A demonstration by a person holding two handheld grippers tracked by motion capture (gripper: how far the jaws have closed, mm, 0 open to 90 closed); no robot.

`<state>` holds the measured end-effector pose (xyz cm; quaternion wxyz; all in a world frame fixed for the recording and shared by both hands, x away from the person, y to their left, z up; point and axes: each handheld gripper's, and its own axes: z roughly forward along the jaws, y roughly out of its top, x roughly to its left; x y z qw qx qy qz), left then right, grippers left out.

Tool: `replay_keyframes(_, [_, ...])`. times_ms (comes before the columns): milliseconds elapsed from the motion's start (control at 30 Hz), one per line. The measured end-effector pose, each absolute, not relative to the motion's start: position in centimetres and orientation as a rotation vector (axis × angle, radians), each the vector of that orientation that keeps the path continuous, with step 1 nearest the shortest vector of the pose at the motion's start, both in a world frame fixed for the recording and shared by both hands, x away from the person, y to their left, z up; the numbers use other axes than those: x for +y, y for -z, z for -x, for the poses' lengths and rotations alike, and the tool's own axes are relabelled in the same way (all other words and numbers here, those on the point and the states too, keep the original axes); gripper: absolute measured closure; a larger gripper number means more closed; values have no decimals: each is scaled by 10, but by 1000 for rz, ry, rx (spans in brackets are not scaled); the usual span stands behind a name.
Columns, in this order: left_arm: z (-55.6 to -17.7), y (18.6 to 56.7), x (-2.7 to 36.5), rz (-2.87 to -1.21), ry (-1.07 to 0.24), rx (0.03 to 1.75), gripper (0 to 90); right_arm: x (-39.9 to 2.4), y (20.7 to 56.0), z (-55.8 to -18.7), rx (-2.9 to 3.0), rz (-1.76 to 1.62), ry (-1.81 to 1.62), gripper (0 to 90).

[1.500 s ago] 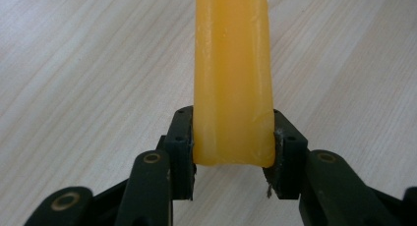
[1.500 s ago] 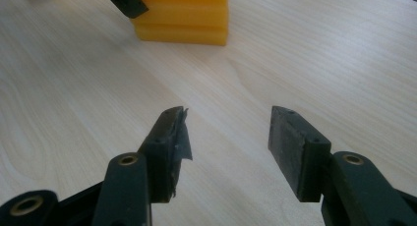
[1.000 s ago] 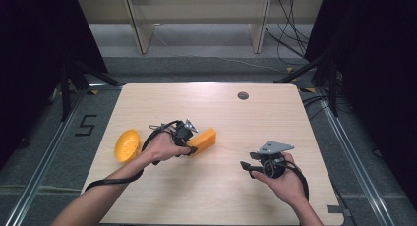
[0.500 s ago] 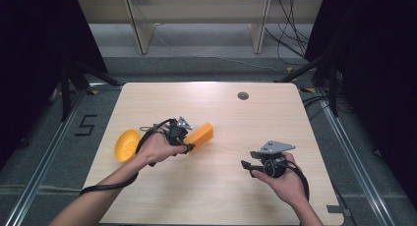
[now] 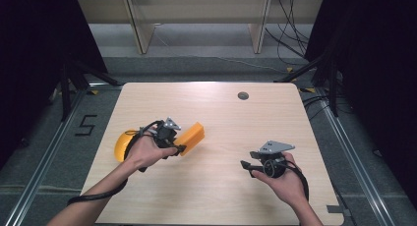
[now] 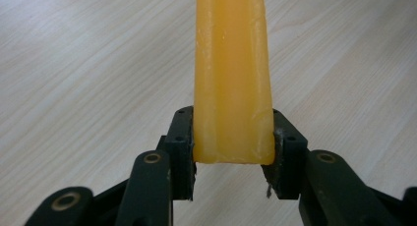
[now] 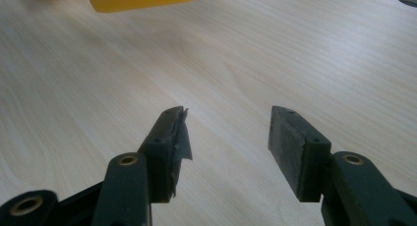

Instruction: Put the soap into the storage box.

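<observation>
The table (image 5: 221,113) carries a yellow bowl (image 5: 120,145) near its left edge. Just right of the bowl, the left gripper (image 5: 179,148) clamps an orange block (image 5: 192,135) by its near end; the block's long axis runs straight out beyond the jaws, above the wood. The right gripper (image 5: 244,165), well apart, is wide open and holds nothing.

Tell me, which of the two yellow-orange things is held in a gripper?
The orange block, clamped by the left gripper. The round yellow piece lies free on the table behind that hand.
</observation>
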<state>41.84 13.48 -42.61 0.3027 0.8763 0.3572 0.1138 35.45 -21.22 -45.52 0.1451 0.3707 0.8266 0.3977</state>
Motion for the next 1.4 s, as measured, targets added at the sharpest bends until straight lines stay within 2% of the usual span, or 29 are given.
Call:
replay_keyframes(500, [-412, 410, 160, -2245, -312, 1097, 606, -213, 455, -354, 2379, -1074, -1143, 484])
replay_keyframes(733, [-407, 407, 175, -2162, -350, 1164, 606, -212, 454, -353, 2383, -1085, -1138, 484])
replay_keyframes(1167, [-390, 407, 208, -2111, -441, 1225, 605, -210, 455, -354, 2386, -1073, -1139, 482])
replay_keyframes(1400, [-384, 411, 231, -2028, -453, 1329, 606, -210, 456, -354, 2378, -1063, -1143, 481])
